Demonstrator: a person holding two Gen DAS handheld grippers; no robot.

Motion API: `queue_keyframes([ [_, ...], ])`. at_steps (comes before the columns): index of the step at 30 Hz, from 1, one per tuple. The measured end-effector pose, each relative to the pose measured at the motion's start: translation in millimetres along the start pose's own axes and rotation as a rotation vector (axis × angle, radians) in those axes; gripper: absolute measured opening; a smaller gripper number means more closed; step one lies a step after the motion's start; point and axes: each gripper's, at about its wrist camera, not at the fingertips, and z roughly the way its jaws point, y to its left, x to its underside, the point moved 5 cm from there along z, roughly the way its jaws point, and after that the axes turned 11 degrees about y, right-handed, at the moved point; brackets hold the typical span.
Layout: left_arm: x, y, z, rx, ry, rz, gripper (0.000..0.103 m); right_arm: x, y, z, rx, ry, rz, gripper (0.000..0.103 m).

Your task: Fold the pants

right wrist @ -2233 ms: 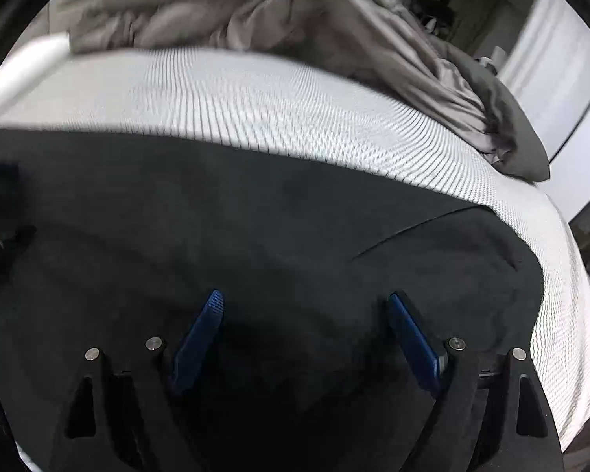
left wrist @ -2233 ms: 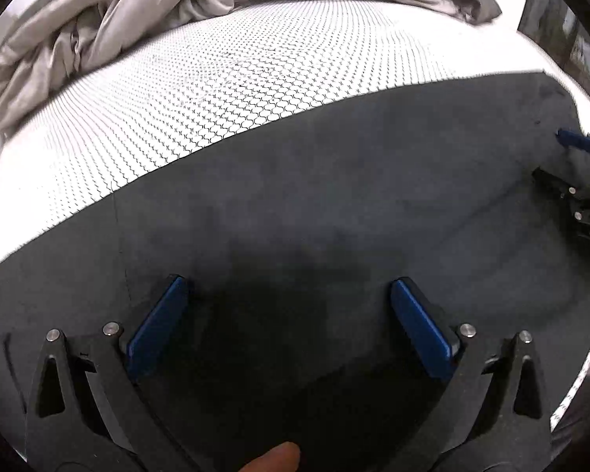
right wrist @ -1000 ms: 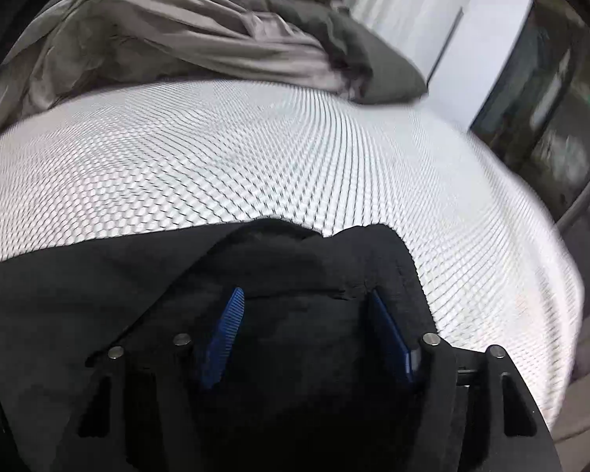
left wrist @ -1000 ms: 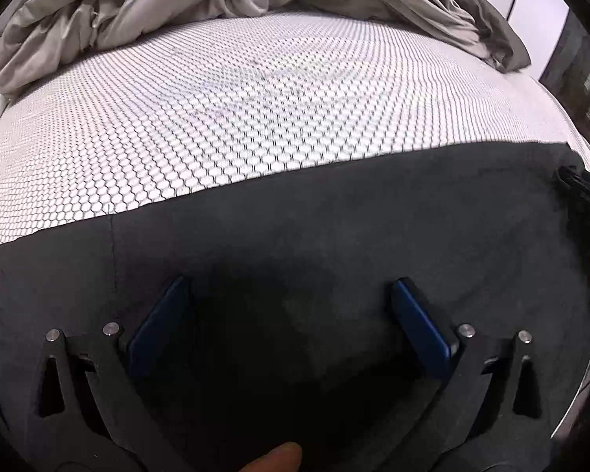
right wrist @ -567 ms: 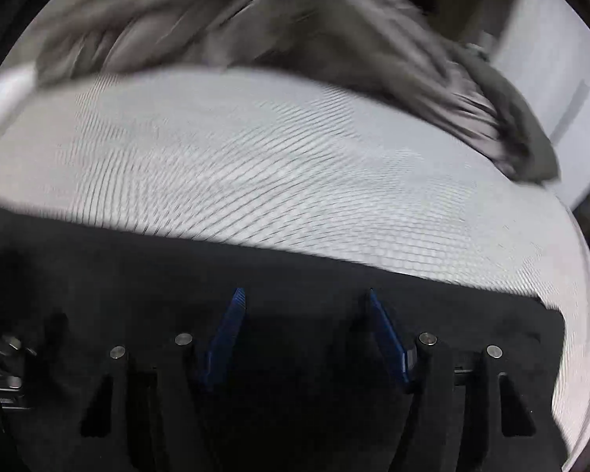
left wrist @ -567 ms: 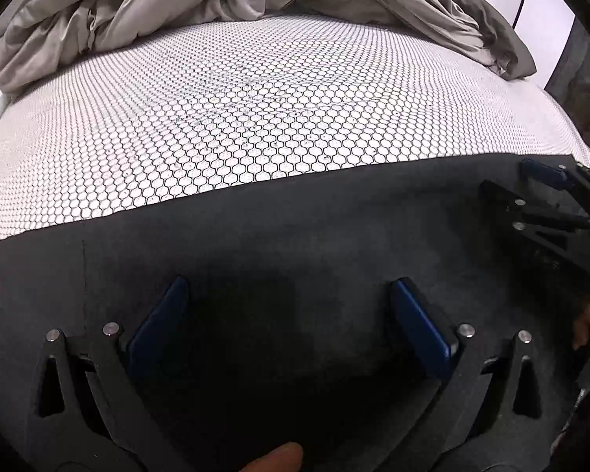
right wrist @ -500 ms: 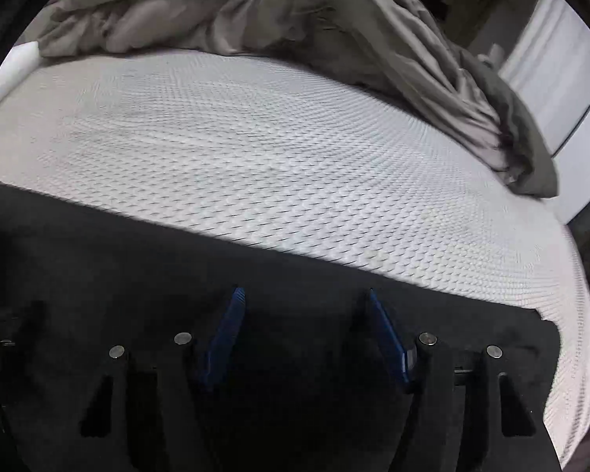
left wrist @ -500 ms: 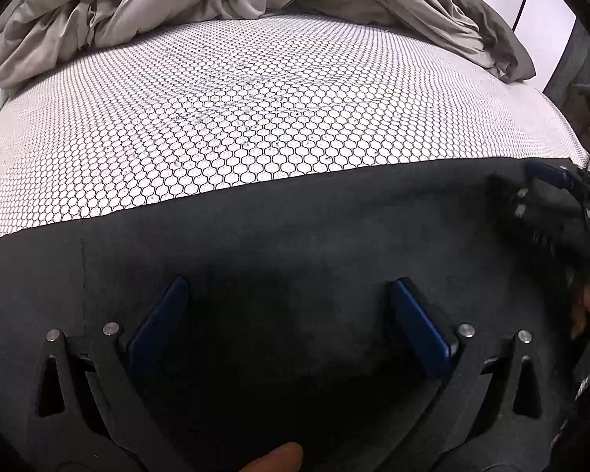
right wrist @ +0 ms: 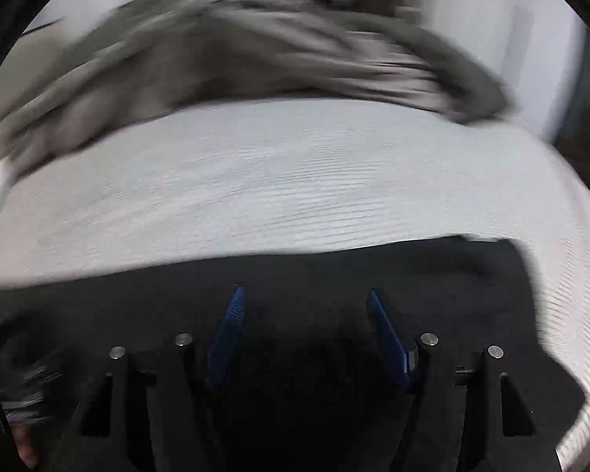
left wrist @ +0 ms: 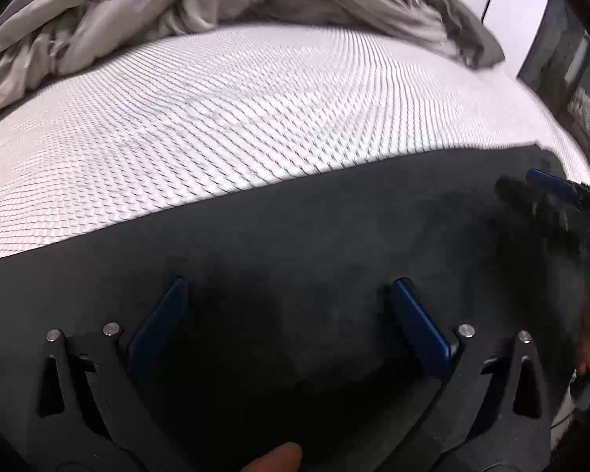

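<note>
Pants [left wrist: 295,236] lie flat on the bed [left wrist: 236,118]. Both tongs, left [left wrist: 287,314] and right [right wrist: 306,322], hang open above them, holding nothing. Each should pinch an edge, then lift together.

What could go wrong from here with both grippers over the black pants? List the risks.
1. Both the left gripper and the right gripper have open jaws with nothing pinched, so a fold may start without a grip on the black pants.
2. The two grippers hover close together over the pants, and the right wrist view is blurred; they could collide.
3. The rumpled grey blanket lies beyond the patterned mattress; a far fold might snag it.
</note>
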Motion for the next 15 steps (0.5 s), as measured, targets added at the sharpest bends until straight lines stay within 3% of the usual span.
queue_keyframes([
  [2,-0.5,3.9,3.8,0.0,0.0,-0.029,0.103,11.7,25.0,10.1,-0.026,0.039,-0.109,0.067],
  [4,-1.8,22.0,1.5,-0.041,-0.004,-0.079,0.103,25.7,35.2,25.7,0.004,0.09,-0.151,0.066],
  [6,0.1,53.5,2.0,-0.101,0.0,-0.141,0.103,31.1,34.6,31.0,0.028,0.082,-0.178,0.067],
  [9,8.5,94.9,-6.1,-0.088,-0.001,-0.182,0.102,38.5,29.1,24.7,0.049,0.076,-0.191,0.07],
  [12,26.0,135.2,-19.2,-0.277,0.0,-0.199,0.103,43.6,30.8,32.0,0.057,0.078,-0.182,0.073],
  [15,43.5,161.6,-33.2,-0.283,-0.016,-0.232,0.102,43.5,26.2,31.3,0.059,0.07,-0.187,0.073],
])
